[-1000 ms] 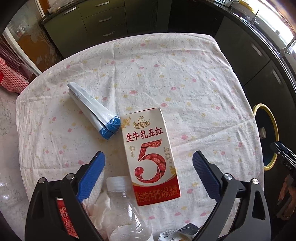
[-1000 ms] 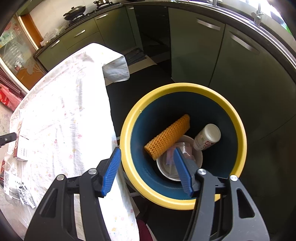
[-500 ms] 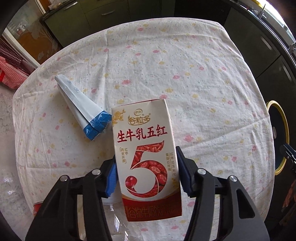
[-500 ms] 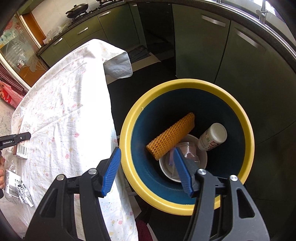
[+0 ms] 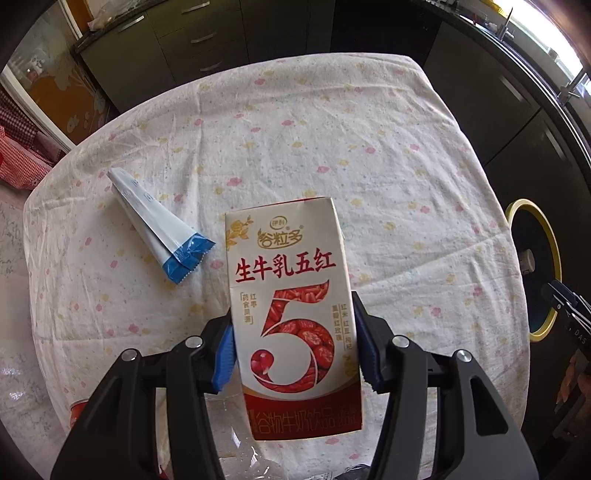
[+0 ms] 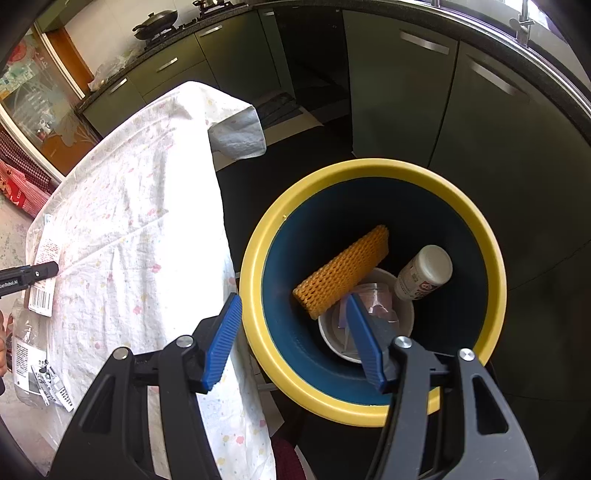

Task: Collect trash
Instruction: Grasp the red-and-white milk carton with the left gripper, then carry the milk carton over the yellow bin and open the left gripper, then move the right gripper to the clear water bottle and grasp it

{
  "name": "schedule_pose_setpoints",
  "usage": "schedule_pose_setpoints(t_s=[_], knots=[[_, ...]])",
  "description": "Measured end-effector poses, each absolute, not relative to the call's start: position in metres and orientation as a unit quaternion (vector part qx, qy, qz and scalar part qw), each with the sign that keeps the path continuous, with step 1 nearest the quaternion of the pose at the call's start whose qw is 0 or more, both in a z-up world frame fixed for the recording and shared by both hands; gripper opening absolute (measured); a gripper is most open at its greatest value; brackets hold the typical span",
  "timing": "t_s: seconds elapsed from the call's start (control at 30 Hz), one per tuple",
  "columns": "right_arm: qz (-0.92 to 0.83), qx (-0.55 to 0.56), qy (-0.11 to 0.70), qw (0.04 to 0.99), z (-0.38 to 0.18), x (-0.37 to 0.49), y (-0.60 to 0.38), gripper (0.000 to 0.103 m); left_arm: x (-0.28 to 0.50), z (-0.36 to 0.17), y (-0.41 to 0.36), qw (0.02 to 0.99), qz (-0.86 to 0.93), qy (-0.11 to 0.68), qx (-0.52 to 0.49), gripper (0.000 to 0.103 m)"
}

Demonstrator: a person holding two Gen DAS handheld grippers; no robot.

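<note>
Trash sits partly binned already: the yellow-rimmed bin (image 6: pixel 373 406) with its dark blue inside stands on the floor just beside the table's right edge. It holds a yellow foam net sleeve (image 6: pixel 341 271), a small white bottle (image 6: pixel 424 271) and a white cup (image 6: pixel 369 317) with scraps inside. The right gripper (image 6: pixel 291 336) hangs over the near rim with its blue pads apart and nothing between them.

Over the table, the left gripper (image 5: pixel 293 350) has its pads pressed on both sides of a red-and-white milk carton (image 5: pixel 291 295), which is clamped upright in its jaws above the cloth. A white wrapper with a blue end (image 5: pixel 162 232) lies on the left part of the cloth, apart from the carton. A clear plastic bottle (image 5: pixel 236 435) shows under the gripper at the near edge, mostly hidden.

Most of the far and right cloth is bare. The floral tablecloth (image 5: pixel 369 147) hangs over the table's edges, and one corner droops towards the bin side. Dark green kitchen cabinets (image 6: pixel 406 92) run behind the table and the bin, with a wok (image 6: pixel 155 22) on the far stove.
</note>
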State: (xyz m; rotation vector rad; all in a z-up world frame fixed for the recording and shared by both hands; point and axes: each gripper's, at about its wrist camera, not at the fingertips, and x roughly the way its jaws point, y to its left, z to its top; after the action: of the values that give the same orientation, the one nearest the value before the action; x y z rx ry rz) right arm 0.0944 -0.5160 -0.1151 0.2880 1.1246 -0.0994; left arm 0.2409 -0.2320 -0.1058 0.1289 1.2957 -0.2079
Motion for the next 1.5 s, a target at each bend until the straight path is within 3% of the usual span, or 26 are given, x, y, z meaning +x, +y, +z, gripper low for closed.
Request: schedule_pose_setpoints(t_s=[0.3,0.87,0.97,1.13,1.23,1.5], knots=[[-0.063,0.143,0.519,0.84,-0.106,0.077,-0.534,0.056,0.218,-0.066,-0.278,0.8,-0.16,0.571,0.092,0.054],[-0.138,0.179,0.499,0.837,-0.087,0.002,-0.603,0.056,0.164,-0.07,-0.537,0.739,-0.362,0.537,0.186,0.055],[-0.141,0.182,0.497,0.836,-0.086,-0.002,-0.604,0.056,0.166,-0.074,-0.554,0.735,-0.369,0.538,0.186,0.067],[-0.134,0.176,0.497,0.839,-0.085,0.003,-0.596,0.056,0.176,-0.046,-0.519,0.753,-0.381,0.51,0.164,0.076],[-0.117,0.17,0.497,0.843,-0.084,0.01,-0.583,0.056,0.174,-0.015,-0.463,0.785,-0.374,0.473,0.145,0.087],[-0.006,0.122,0.517,0.847,-0.072,0.041,-0.496,0.056,0.164,0.026,-0.27,0.869,-0.248,0.42,0.081,0.092]])
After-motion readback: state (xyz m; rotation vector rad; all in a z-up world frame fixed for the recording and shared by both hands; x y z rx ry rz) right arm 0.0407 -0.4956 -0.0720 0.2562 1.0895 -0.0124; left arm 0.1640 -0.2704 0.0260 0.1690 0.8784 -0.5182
